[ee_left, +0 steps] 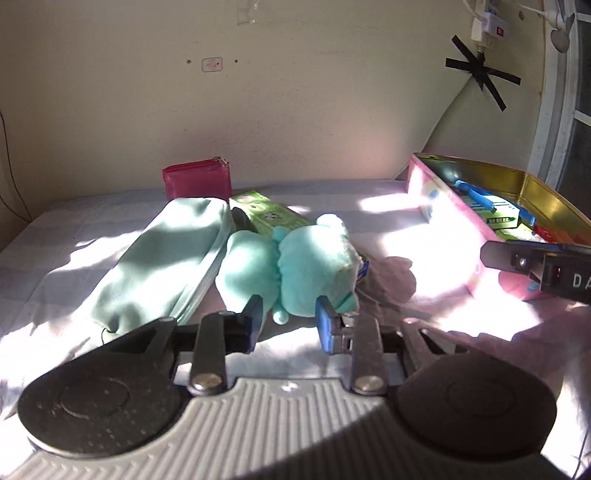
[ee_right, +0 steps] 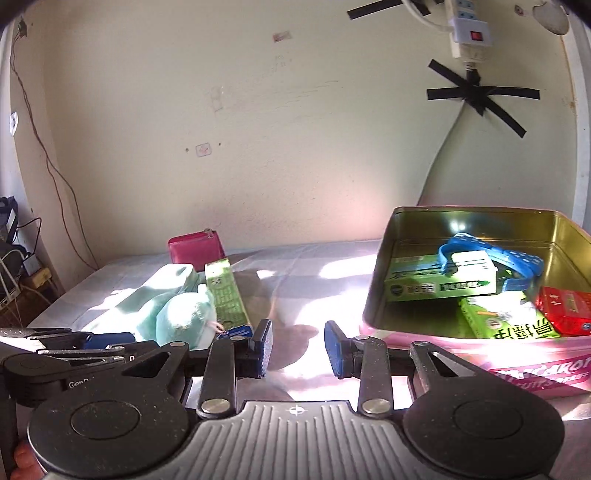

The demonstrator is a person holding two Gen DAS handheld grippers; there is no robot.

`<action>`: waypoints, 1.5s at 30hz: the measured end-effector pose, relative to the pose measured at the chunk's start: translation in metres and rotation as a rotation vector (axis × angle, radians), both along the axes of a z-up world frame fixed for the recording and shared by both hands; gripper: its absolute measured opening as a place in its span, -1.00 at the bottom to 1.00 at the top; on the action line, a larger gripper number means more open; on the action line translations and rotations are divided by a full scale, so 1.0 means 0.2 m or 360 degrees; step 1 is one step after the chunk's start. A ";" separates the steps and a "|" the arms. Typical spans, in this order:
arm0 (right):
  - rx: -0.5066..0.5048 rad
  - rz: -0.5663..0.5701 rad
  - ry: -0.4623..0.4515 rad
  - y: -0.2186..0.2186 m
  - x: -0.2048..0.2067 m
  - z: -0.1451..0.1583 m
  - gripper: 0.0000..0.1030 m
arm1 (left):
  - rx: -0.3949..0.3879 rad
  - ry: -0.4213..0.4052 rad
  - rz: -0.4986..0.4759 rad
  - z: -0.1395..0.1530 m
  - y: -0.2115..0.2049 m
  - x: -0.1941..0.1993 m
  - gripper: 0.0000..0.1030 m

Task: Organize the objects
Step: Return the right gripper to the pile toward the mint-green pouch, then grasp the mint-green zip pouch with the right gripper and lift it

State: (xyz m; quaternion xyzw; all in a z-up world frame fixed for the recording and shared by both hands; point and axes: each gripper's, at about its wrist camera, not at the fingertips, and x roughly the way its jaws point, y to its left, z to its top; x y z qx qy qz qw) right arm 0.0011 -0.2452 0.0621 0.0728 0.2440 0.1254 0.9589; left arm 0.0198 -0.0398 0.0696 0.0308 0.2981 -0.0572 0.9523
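Note:
A turquoise plush toy [ee_left: 295, 266] lies on the sheet-covered surface, just beyond my left gripper [ee_left: 290, 321], which is open with its pads either side of the toy's near end, not closed on it. A long green box [ee_left: 269, 216] lies behind the toy; both also show in the right wrist view, the toy [ee_right: 184, 314] and the box [ee_right: 227, 295]. A pink tin [ee_right: 436, 339] with a gold inside holds green boxes [ee_right: 439, 284], a blue strap [ee_right: 491, 254] and a red box [ee_right: 565, 310]. My right gripper [ee_right: 298, 349] is open and empty, left of the tin.
A pale green pouch [ee_left: 162, 258] lies left of the toy. A red wallet [ee_left: 197, 181] stands against the back wall. The tin [ee_left: 454, 206] sits at the right in the left wrist view. A power strip [ee_right: 469, 33] hangs on the wall.

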 end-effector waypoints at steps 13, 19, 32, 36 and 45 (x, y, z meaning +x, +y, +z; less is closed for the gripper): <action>-0.0069 0.0359 0.0098 0.56 0.03 -0.08 -0.46 | -0.0164 0.0067 0.0249 -0.01 0.69 -0.03 -0.35; -0.0010 0.0491 0.0147 0.75 0.07 -0.09 -0.38 | -0.0282 0.0059 0.0287 0.04 0.93 0.02 -0.21; 0.0304 0.0416 0.0426 0.90 0.32 -0.22 -0.25 | -0.0569 0.0295 0.0077 -0.17 0.89 0.36 -0.28; 0.0413 0.0457 0.0514 0.90 0.36 -0.26 -0.35 | -0.0615 0.0266 0.0044 -0.17 0.91 0.30 -0.50; 0.0168 0.0731 0.0346 0.92 0.04 -0.16 -0.67 | -0.0737 0.0252 0.0010 -0.14 0.97 -0.12 -0.57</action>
